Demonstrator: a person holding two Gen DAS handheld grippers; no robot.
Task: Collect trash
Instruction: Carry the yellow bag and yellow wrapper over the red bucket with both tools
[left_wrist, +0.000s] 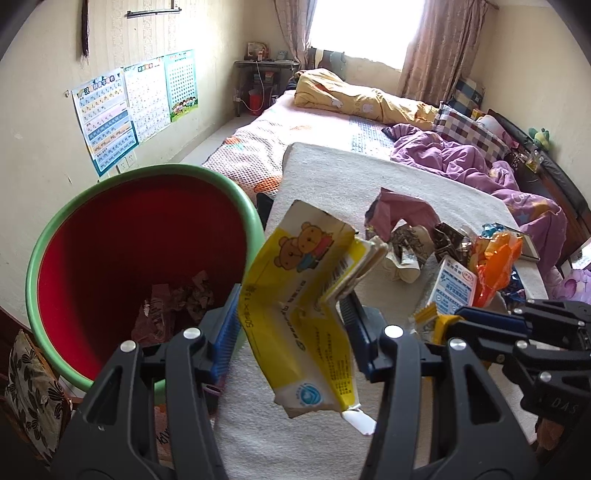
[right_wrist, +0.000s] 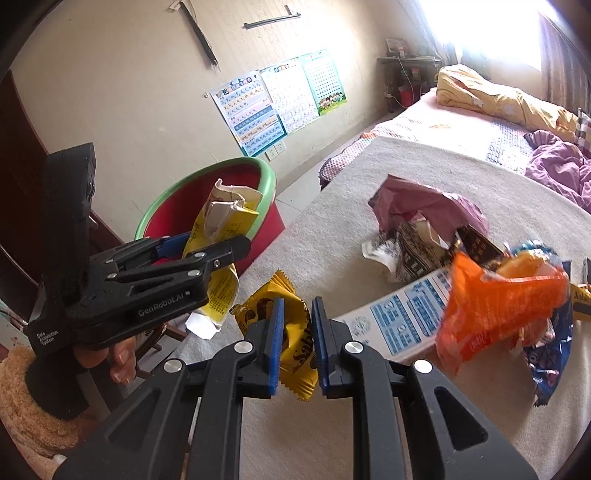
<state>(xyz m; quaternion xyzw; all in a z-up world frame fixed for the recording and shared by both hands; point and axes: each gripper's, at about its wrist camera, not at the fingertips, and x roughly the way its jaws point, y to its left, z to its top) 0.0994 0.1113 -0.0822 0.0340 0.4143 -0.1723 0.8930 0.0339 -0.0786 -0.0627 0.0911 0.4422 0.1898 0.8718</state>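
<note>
Both grippers carry trash: the left gripper (left_wrist: 291, 325), half open, clamps a yellow carton (left_wrist: 306, 295) with the bin (left_wrist: 140, 258) to its left, the right gripper (right_wrist: 297, 347) pinches a wrapper (right_wrist: 284, 332); next, I think, release over the bin.

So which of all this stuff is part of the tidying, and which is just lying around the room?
Part of the job:
- yellow bear carton, held in the left gripper
- yellow snack wrapper, pinched in the right gripper
- red bin, some trash already inside
- orange wrapper, blue and white box, pink bag

Just lying about:
- wall posters
- yellow quilt
- purple quilt
</note>
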